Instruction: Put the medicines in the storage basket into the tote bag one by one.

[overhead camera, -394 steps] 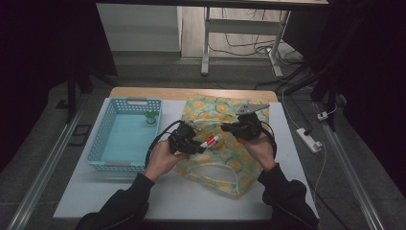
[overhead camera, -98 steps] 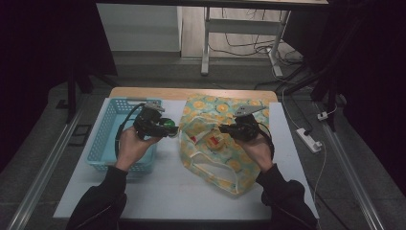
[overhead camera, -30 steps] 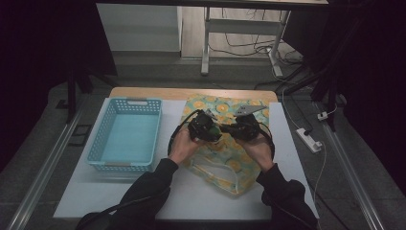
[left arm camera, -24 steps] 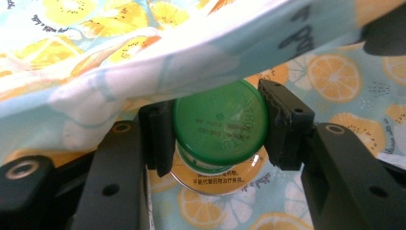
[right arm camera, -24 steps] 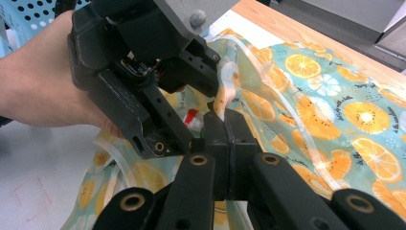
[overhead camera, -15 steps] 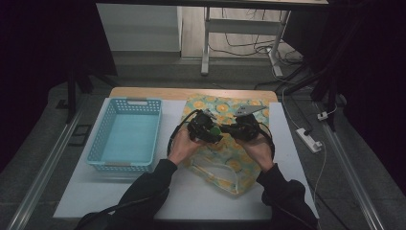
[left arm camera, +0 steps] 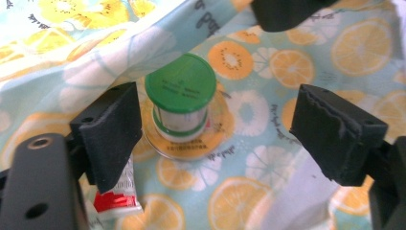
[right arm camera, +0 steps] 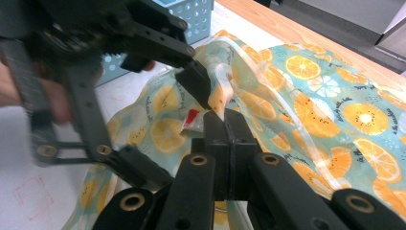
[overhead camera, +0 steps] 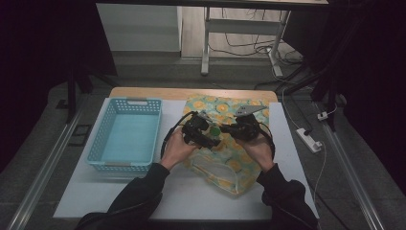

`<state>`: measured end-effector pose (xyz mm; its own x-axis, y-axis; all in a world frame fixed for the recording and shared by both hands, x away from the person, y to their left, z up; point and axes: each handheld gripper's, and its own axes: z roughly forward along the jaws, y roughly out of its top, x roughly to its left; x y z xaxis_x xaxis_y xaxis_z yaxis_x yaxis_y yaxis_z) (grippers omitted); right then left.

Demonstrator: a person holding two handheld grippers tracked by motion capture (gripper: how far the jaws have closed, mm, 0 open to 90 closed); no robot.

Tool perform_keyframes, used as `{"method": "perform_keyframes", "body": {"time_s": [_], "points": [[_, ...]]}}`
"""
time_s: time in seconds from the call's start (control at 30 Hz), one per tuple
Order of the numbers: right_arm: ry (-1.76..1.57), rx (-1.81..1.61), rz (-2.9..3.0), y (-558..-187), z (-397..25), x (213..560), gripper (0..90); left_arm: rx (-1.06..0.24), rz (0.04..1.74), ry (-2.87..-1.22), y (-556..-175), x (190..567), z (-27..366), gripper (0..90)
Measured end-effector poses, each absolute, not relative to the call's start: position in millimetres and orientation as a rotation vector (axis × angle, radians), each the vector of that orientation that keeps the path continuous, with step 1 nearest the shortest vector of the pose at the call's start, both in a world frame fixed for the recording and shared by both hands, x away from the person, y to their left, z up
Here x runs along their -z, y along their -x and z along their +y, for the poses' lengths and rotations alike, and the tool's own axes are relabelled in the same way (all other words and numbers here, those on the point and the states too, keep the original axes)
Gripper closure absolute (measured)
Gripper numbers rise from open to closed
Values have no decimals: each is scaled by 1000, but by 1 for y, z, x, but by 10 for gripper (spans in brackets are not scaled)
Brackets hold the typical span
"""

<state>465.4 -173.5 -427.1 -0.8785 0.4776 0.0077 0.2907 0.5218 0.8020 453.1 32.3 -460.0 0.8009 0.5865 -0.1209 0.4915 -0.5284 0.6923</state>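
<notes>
We have the green-capped jar [left arm camera: 182, 103] standing inside the citrus-print bag [overhead camera: 225, 163], our left tongs [left arm camera: 230, 129] spread around it, right tongs [right arm camera: 224, 125] clamped on the bag's rim, the blue basket [overhead camera: 125, 165] at nine o'clock emptied, so packing looks nearly done.

Your white table [overhead camera: 191, 191] sits on grey floor [overhead camera: 43, 158] — dark room, metal frame [overhead camera: 239, 28] beyond, power strip [overhead camera: 310, 139] right.

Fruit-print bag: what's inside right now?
Inside the fruit-print bag: a green-capped jar between the open left gripper jaws, and a red-and-white tube, partly hidden by a jaw. Anything deeper is covered.
</notes>
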Motion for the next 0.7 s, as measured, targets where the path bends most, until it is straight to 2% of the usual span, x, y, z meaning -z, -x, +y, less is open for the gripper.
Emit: {"method": "perform_keyframes", "body": {"time_s": [0.07,0.27,0.7], "points": [[-653,-1282,2549,-465,-174,427,900,-153,792,-2219,-450,458,35,156],[-653,-1281,2550,-465,-173,427,900,-124,766,-2194,-441,456,44,49],[-652,-1274,2557,-465,-172,428,900,-94,723,-2185,-424,462,56,21]]}}
